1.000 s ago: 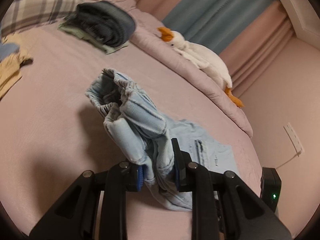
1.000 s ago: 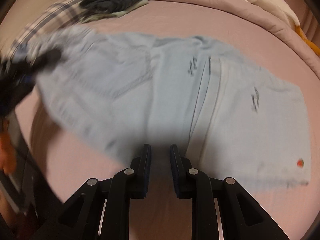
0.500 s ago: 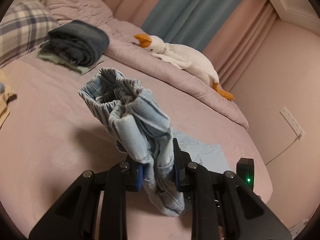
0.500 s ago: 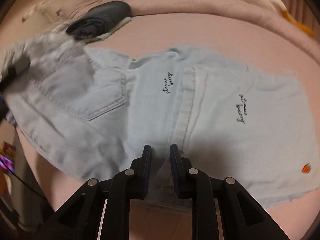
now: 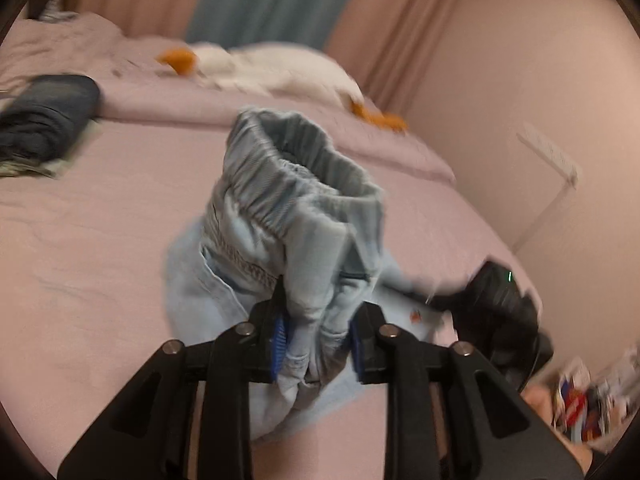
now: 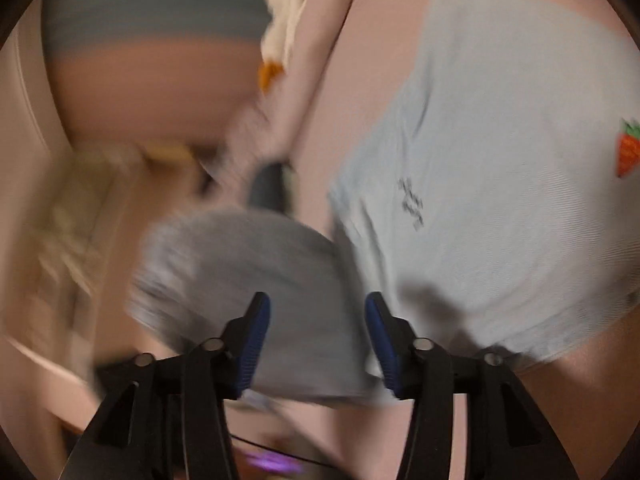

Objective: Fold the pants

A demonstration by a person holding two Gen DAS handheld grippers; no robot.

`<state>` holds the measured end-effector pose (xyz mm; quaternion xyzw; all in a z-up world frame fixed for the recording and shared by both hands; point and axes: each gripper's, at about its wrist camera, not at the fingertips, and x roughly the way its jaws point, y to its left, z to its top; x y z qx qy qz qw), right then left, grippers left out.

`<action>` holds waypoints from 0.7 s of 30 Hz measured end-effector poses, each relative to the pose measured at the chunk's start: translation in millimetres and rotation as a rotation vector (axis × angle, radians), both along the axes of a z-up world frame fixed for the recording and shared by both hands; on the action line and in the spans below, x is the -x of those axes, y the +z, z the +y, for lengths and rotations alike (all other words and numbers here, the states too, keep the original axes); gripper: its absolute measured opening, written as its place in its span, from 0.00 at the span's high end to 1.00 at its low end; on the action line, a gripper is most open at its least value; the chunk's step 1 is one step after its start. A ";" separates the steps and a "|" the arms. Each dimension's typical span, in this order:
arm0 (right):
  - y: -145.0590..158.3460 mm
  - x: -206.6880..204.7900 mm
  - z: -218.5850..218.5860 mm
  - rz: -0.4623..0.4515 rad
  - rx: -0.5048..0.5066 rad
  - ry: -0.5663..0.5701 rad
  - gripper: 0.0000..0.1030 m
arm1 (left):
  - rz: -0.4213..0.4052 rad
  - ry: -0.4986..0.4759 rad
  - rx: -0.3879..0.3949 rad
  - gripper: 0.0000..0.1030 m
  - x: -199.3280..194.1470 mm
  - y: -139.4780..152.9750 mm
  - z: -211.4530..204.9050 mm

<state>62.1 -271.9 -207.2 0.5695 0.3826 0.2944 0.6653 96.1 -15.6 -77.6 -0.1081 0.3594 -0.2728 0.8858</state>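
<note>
**Waistband lifted, leg spread on the bed**

Clamped in the left gripper [image 5: 318, 340]: a bunched handful of light blue denim pants [image 5: 288, 232], pinched between the blue pads [image 5: 279, 338] and raised off the pink bed [image 5: 80, 248]. Elastic waistband gathered into a ruffled opening, standing up just beyond the fingertips. Rest of the garment trailing down and forward onto the bedsheet, with a small orange-red patch visible on the flat part near the right gripper [image 5: 500, 304], seen here as a dark blurred shape at the bed's right edge.

Spread wide and gripping nothing in the right wrist view: the right gripper [image 6: 318, 344], hovering over the pants [image 6: 500, 168]. Bunched greyish fabric lying between and beyond the fingers, not pinched. Flat pant leg to the right, with small dark lettering and a carrot patch [image 6: 627, 148] near the frame edge. Heavy motion blur across the left half of that view.

Further back on the bed: folded dark clothes [image 5: 48, 120] at left, a white goose plush [image 5: 272, 68] with orange beak and feet along the rolled duvet, pink and blue curtains [image 5: 272, 0] behind.
</note>
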 end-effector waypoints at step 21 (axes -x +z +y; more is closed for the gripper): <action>22.9 -41.4 47.3 0.102 0.422 0.011 0.66 | 0.200 0.154 0.056 0.39 48.1 -55.1 86.7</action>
